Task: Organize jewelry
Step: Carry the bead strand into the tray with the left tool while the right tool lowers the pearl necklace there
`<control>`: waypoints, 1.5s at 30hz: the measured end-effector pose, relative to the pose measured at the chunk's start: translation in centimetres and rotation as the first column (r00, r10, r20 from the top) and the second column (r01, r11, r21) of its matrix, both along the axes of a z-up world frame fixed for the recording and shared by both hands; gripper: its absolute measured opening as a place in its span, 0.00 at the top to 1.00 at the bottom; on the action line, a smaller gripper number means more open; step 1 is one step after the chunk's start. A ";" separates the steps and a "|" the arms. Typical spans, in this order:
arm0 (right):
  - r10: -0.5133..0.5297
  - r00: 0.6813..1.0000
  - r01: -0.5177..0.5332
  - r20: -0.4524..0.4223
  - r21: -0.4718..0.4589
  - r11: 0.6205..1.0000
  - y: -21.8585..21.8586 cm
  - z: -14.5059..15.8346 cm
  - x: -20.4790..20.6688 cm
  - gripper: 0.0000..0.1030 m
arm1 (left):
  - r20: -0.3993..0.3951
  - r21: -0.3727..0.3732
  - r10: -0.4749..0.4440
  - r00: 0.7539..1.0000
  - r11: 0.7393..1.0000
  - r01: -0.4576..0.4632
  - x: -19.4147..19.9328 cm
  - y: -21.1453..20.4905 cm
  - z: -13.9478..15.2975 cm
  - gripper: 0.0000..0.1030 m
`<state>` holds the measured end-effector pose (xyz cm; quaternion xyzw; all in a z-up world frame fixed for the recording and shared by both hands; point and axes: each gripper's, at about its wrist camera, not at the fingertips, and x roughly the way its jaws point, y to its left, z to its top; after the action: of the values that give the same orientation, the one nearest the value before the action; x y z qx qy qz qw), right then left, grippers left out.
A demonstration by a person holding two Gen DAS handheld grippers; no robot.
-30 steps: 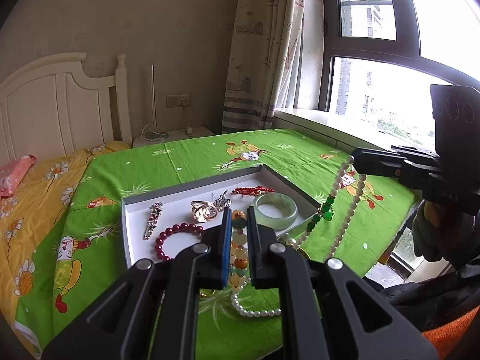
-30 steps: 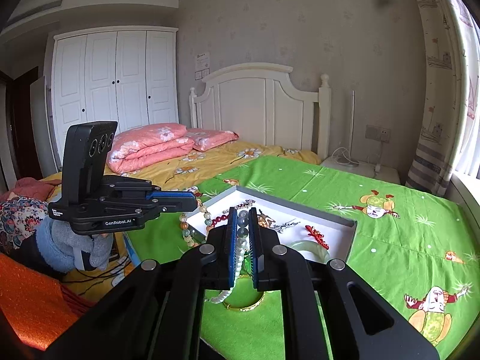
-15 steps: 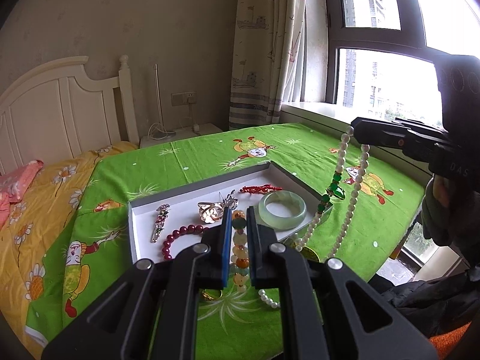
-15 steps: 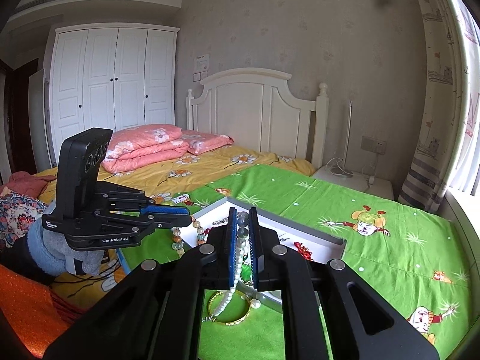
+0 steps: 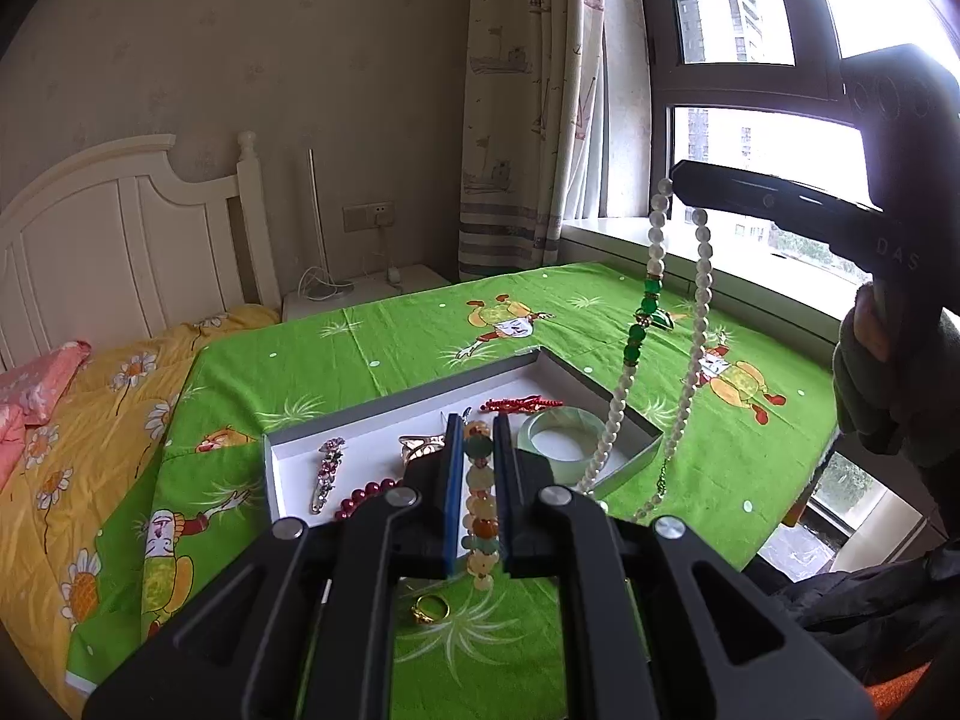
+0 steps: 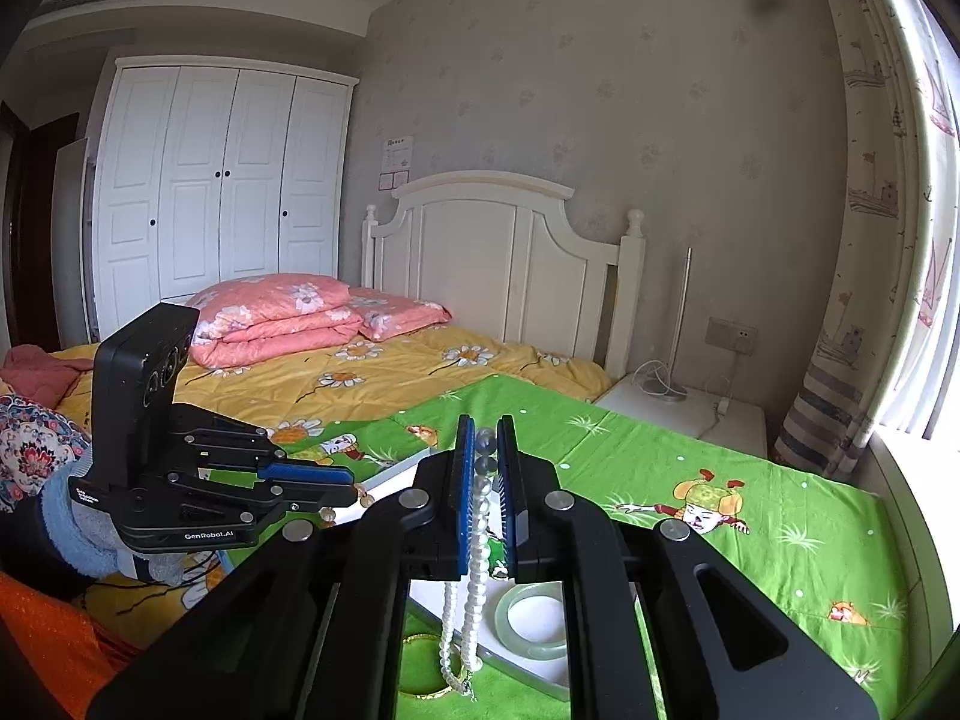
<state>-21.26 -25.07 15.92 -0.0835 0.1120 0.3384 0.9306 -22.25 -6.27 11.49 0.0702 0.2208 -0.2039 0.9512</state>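
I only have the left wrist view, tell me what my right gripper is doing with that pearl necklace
Observer: The right gripper is shut on the pearl necklace, pinching the strand between its blue pads; the rest hangs doubled below.

Operator: What's under the hanging end?

Observer: A gold bangle lies on the green cloth, just outside the white tray.

Operator: And the jade bangle?

Observer: The jade bangle lies flat inside the tray, right beside the hanging strand.

Operator: How does my left gripper look from there?

Observer: The left gripper is shut on the multicoloured bead bracelet, with beads dangling below its tip.
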 end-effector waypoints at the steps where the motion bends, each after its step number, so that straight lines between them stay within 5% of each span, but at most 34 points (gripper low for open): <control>1: -0.002 1.000 0.002 0.004 0.001 1.000 0.0 0.2 0.1 0.92 | 0.002 -0.001 -0.001 1.000 1.000 0.001 0.0 0.0 0.1 0.91; 17: -0.037 0.999 0.037 0.038 0.002 0.999 1.3 2.5 3.5 0.92 | 0.028 -0.014 0.002 1.000 1.000 -0.001 3.4 -0.4 2.8 0.91; 26: -0.047 0.999 0.047 0.024 -0.019 0.999 3.2 2.5 5.7 0.92 | -0.023 -0.011 0.035 0.999 0.999 -0.036 6.8 0.0 2.1 0.91; 39: -0.054 0.997 0.049 -0.056 -0.075 0.996 5.4 -0.4 9.0 0.92 | -0.079 0.028 0.120 0.990 0.993 -0.118 9.9 0.9 -0.8 0.91; 45: -0.057 0.985 0.035 -0.160 -0.137 0.990 5.7 -3.9 10.9 0.92 | -0.130 0.041 0.153 0.980 0.988 -0.149 11.3 1.2 -2.8 0.91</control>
<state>-10.41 -19.41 12.05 -0.1150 0.2124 0.3141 0.9181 -10.95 -5.03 8.67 0.0543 0.2913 -0.1318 0.9460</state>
